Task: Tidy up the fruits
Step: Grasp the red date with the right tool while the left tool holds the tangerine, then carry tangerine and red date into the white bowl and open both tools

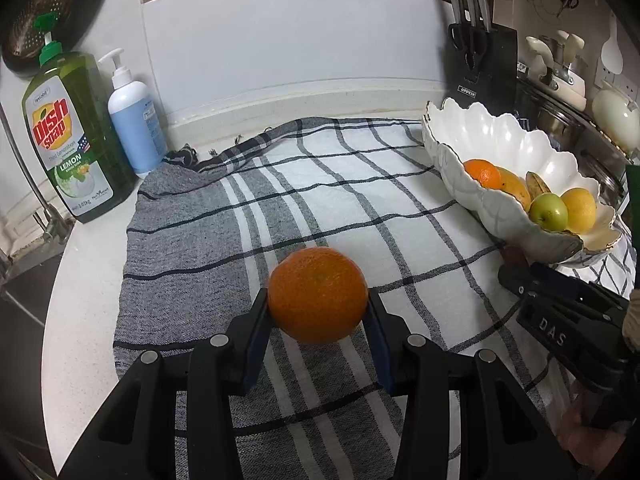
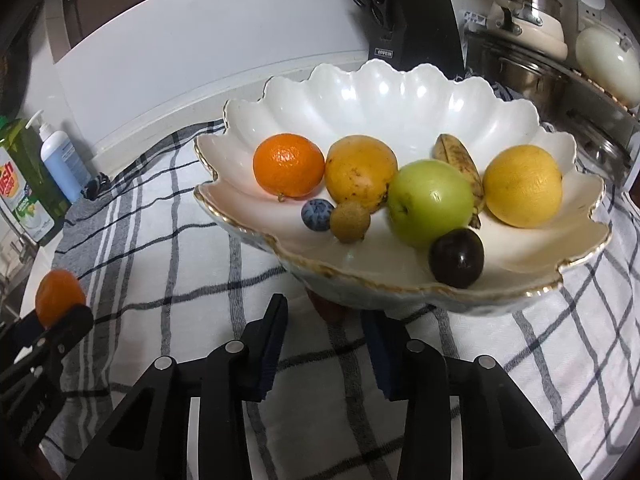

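Observation:
My left gripper (image 1: 318, 312) is shut on an orange (image 1: 318, 294) and holds it above the checked cloth (image 1: 340, 184); the orange also shows in the right wrist view (image 2: 59, 296). A white scalloped bowl (image 2: 400, 96) stands on the cloth to the right and holds several fruits: an orange (image 2: 289, 165), a green apple (image 2: 430, 204), a yellow citrus (image 2: 523, 186), a dark plum (image 2: 457, 256) and a blueberry (image 2: 317, 215). My right gripper (image 2: 326, 316) is open, just in front of the bowl's near rim, with a reddish thing (image 2: 328, 308) half hidden under the bowl between its fingers.
A green dish soap bottle (image 1: 76, 136) and a blue pump bottle (image 1: 134, 120) stand at the back left. A black knife block (image 1: 486, 68) stands behind the bowl (image 1: 500, 152). Steel pots and a kettle (image 2: 532, 20) crowd the back right.

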`<state>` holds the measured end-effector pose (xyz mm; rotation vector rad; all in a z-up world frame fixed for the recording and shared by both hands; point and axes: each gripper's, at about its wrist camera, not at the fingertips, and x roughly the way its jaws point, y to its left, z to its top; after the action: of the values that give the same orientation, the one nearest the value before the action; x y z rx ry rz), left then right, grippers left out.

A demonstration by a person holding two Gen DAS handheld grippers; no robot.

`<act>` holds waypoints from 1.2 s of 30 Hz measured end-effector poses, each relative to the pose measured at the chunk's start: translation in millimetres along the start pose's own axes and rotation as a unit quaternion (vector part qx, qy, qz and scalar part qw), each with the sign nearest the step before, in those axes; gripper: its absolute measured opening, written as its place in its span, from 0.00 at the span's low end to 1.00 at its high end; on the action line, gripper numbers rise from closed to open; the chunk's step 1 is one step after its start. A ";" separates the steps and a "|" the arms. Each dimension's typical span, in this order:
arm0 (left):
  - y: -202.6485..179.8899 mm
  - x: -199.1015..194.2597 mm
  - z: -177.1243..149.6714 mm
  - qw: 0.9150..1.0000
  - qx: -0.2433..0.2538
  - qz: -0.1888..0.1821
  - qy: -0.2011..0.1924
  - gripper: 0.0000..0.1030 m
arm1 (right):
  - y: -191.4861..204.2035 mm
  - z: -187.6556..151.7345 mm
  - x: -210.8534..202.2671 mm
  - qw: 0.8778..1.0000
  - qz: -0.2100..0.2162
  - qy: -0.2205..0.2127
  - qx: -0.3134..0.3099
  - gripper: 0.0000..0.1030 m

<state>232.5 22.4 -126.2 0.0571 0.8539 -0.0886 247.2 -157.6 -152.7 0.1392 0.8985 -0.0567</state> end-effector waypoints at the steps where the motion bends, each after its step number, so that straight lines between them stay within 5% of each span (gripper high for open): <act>1: 0.6 0.3 -0.4 1.000 -0.001 0.000 0.001 0.43 | 0.8 0.0 0.3 1.000 -0.003 0.000 0.001 0.38; 3: 2.1 1.0 -1.0 1.000 -0.002 0.001 0.001 0.43 | 2.0 -1.1 0.3 1.000 -0.006 -0.002 -0.003 0.35; 5: 2.9 1.3 -1.6 1.000 -0.003 0.002 0.001 0.43 | 2.8 -1.6 0.2 1.000 -0.008 -0.003 -0.008 0.18; 21: -2.3 -17.7 0.2 1.000 0.003 -0.004 -0.014 0.43 | 8.1 -10.2 -42.3 0.999 0.031 -0.030 -0.032 0.18; 36: -57.3 -47.7 27.6 0.997 0.048 -0.044 -0.043 0.43 | -33.8 2.4 -96.8 0.996 0.051 -0.074 -0.021 0.18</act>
<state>216.2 -34.3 -72.9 0.1046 0.7653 -0.2128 185.2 -192.3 -78.7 0.1397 0.7420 0.0467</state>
